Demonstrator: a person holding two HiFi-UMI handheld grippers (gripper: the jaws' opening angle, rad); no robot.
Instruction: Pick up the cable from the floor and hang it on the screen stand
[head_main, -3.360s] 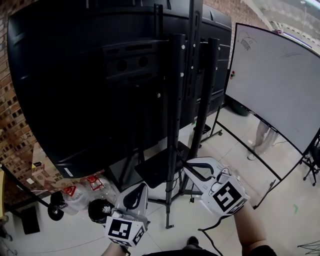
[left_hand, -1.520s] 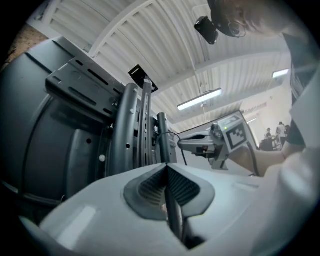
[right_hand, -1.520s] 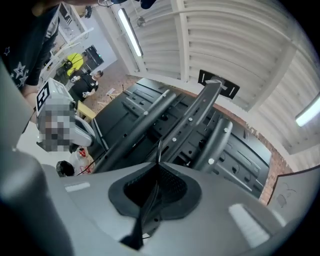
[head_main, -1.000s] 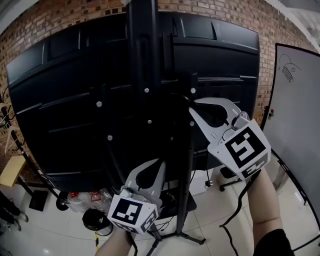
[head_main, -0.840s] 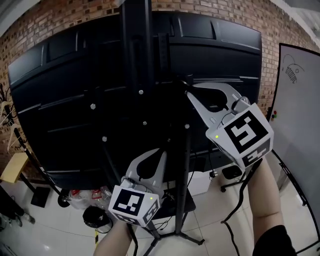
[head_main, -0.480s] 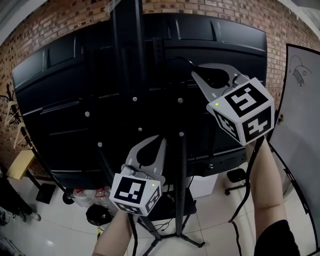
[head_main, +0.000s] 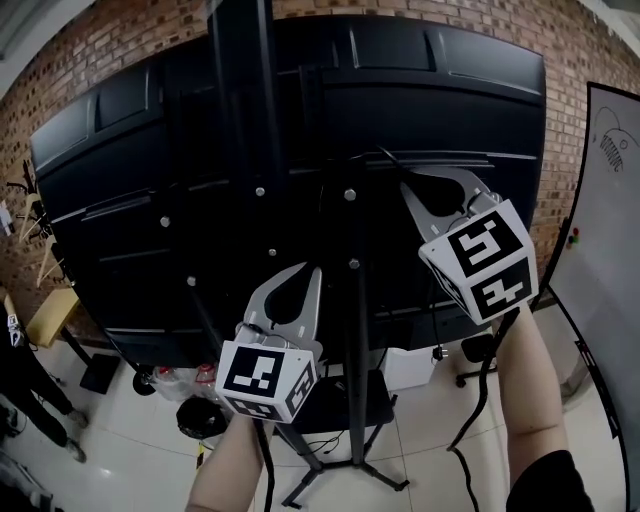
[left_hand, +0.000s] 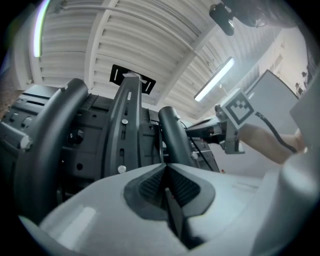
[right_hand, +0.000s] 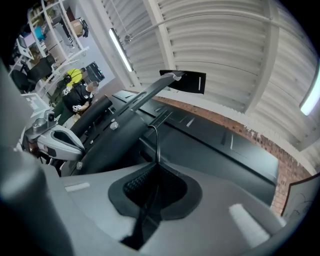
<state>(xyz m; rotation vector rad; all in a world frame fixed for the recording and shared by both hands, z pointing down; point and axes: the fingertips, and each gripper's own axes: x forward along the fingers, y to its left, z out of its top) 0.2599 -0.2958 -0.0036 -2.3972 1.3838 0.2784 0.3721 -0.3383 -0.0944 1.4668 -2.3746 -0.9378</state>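
A thin black cable (right_hand: 156, 142) rises out of my right gripper (right_hand: 157, 166), which is shut on it. In the head view that gripper (head_main: 408, 186) is held high against the back of the big black screen (head_main: 130, 200). It is just right of the black stand post (head_main: 352, 300), and the cable (head_main: 375, 152) arcs from its tip toward the post. More cable hangs down beside the right forearm. My left gripper (head_main: 312, 268) sits lower, left of the post, with its jaws together (left_hand: 165, 166). A dark strip lies in their seam; what it is does not show. The posts (left_hand: 125, 130) fill the left gripper view.
A whiteboard (head_main: 610, 200) stands at the right and a brick wall (head_main: 560, 60) rises behind the screen. Bottles and a dark bag (head_main: 175, 385) lie on the tiled floor by the stand's foot, near a white box (head_main: 405, 365). A person (head_main: 25, 400) stands at the left edge.
Both grippers have risen from near the stand's foot to the back of the screen. In the last second the right gripper carried the cable along the top of the post; the left barely moved.
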